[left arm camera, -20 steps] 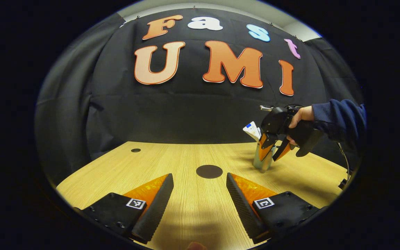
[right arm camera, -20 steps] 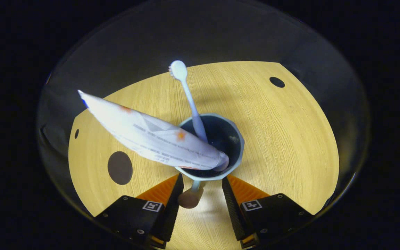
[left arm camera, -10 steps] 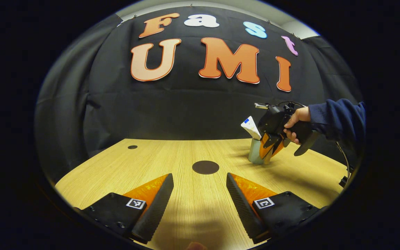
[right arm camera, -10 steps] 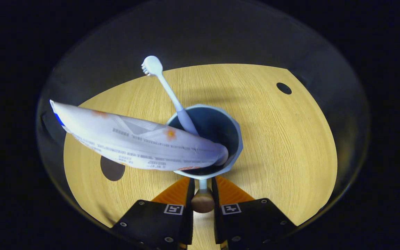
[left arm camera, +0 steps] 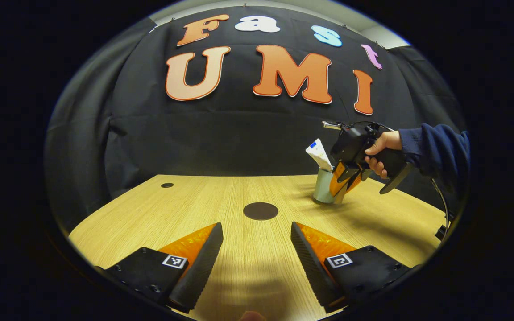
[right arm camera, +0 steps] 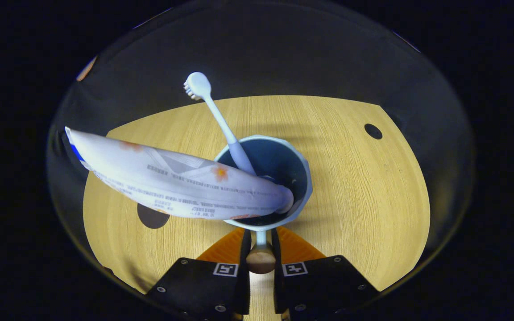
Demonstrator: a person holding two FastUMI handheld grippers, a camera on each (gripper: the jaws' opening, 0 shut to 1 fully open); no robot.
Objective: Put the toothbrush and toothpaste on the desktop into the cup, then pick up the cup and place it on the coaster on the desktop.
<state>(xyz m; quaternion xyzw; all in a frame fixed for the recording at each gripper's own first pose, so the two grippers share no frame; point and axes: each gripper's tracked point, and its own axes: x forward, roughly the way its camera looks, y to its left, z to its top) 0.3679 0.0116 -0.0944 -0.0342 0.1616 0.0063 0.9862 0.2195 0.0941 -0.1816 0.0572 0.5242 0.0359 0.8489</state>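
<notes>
A light blue cup (right arm camera: 305, 178) holds a pale toothbrush (right arm camera: 214, 116), head up, and a white toothpaste tube (right arm camera: 172, 183) leaning out to the left. My right gripper (right arm camera: 260, 235) is shut on the cup's handle (right arm camera: 260, 261), which ends in a wooden knob. In the left gripper view the cup (left arm camera: 323, 187) is at the right of the wooden table, with the right gripper (left arm camera: 344, 180) on its side, held by a hand (left arm camera: 379, 151). The dark round coaster (left arm camera: 260, 211) lies left of the cup. My left gripper (left arm camera: 255, 227) hangs open over the near table, holding nothing.
The wooden table (left arm camera: 185, 200) has a small round hole (left arm camera: 167, 185) at its far left corner. A dark blue sleeve (left arm camera: 437, 149) reaches in from the right. The tube partly covers the coaster (right arm camera: 152, 219) in the right gripper view.
My right gripper was open around the cup's handle and has shut on it. The cup has shifted slightly towards the coaster. My left gripper has stayed open.
</notes>
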